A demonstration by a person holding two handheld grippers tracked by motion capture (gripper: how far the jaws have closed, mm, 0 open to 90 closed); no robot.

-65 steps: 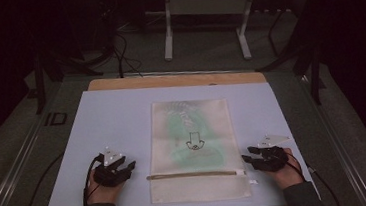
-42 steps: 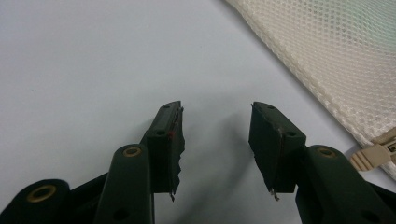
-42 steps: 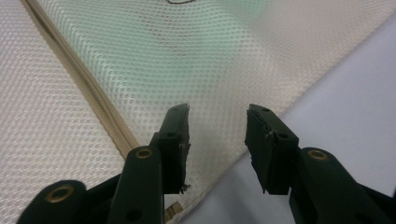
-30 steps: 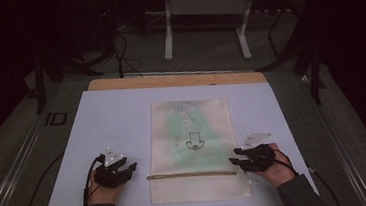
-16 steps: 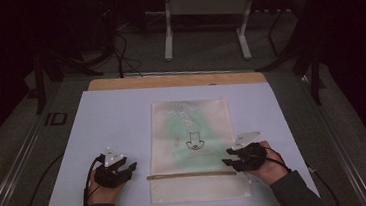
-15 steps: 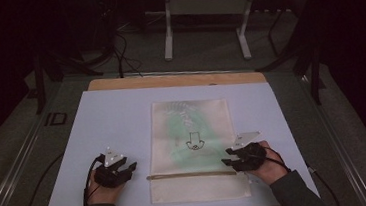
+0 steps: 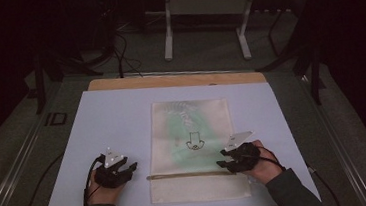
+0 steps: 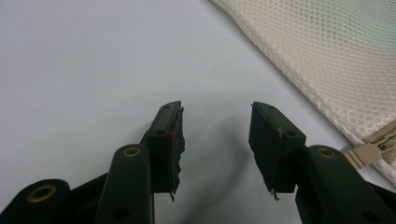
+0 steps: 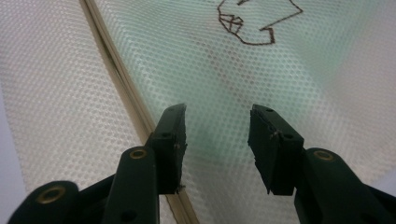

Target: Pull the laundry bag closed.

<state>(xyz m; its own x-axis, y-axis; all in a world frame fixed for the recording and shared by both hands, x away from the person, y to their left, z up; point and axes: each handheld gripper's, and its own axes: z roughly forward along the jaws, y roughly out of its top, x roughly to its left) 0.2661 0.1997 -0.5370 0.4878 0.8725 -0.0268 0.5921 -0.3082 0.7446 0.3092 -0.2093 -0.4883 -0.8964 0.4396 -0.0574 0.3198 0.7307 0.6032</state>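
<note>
So the left tool (image 7: 126, 169) sat at about 8 o'clock on the bench (image 7: 102, 120), jaws parted and holding nothing, parked on bare white surface just beside the left edge of the mesh bag (image 7: 192, 132). In the left gripper view the bag's corner (image 8: 327, 56) and the beige zipper end (image 8: 369, 151) showed just off to the right of that tool (image 8: 215, 140), near but not touching.

The bag itself lay flat in the middle of the bench, running from 12 toward 6, with something pale green inside and a small dark logo (image 7: 193, 143) printed on it. It looked like light, floppy netting, so it would probably sag and bunch rather than lift as a sheet. The zipper line (image 7: 187, 174) across its lower part seemed the stiffest bit, and likely the best place to pinch.

The right tool (image 7: 222, 165) was at about 5 o'clock, jaws apart and empty, over the bag's right edge by the zipper. The right gripper view showed the jaws (image 9: 215, 140) above the mesh with the zipper strip (image 9: 116, 84) just left.

Compared with a couple of seconds earlier, the right tool had crept inward from off the bag's right side onto it. The left one hadn't really budged, and neither had the bag.
</note>
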